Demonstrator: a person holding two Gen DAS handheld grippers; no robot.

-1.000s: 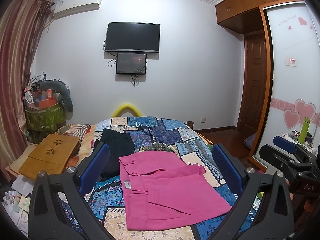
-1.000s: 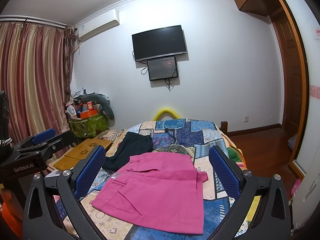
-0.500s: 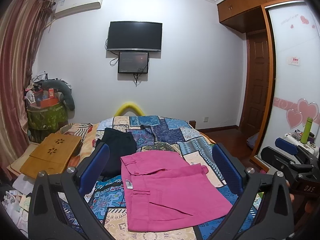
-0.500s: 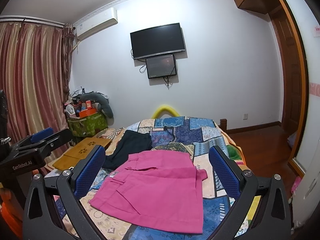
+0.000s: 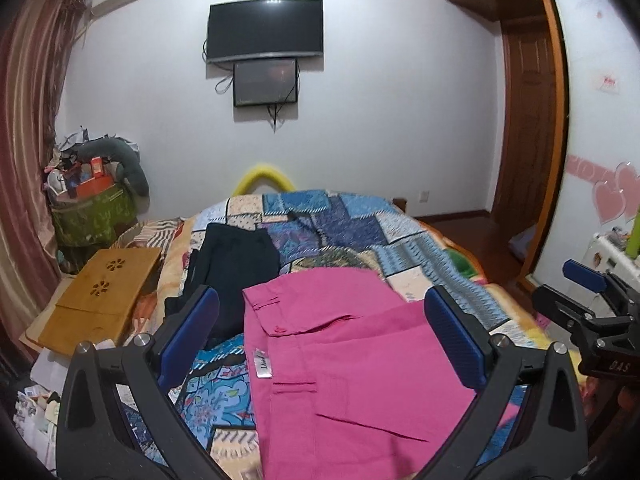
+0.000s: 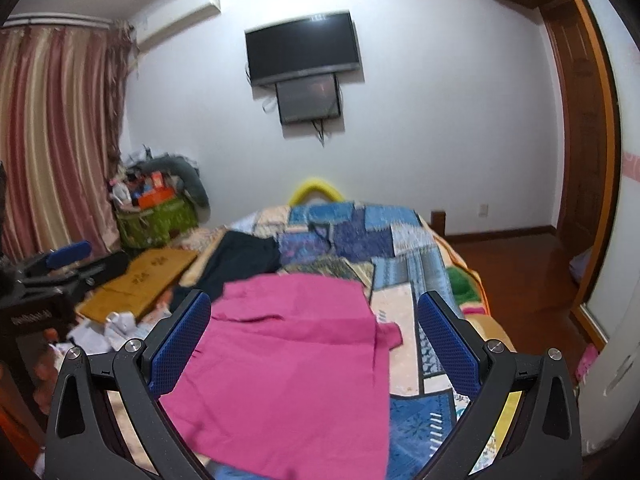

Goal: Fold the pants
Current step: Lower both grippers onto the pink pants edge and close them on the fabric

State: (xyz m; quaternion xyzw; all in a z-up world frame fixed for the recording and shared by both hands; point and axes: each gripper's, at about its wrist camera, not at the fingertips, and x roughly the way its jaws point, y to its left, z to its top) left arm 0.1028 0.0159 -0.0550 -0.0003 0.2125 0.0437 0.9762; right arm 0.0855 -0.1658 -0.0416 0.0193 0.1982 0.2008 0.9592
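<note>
Both claws held wide apart, clamped on nothing: left gripper (image 5: 322,330), right gripper (image 6: 314,342), poised above pink pants (image 5: 352,364). Pants lay partly folded on patchwork quilt (image 5: 340,220), just beside dark garment (image 5: 236,258), waistband (image 5: 280,300) toward far end. Judged light, soft, limp woven cloth, prone to sagging. Best pinched at near hem corners, both layers together.

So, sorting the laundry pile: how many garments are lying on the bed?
2. The pink pants lie nearest, in front of both grippers; a dark garment lies beyond them on the left. More may be hidden below the frame.
</note>
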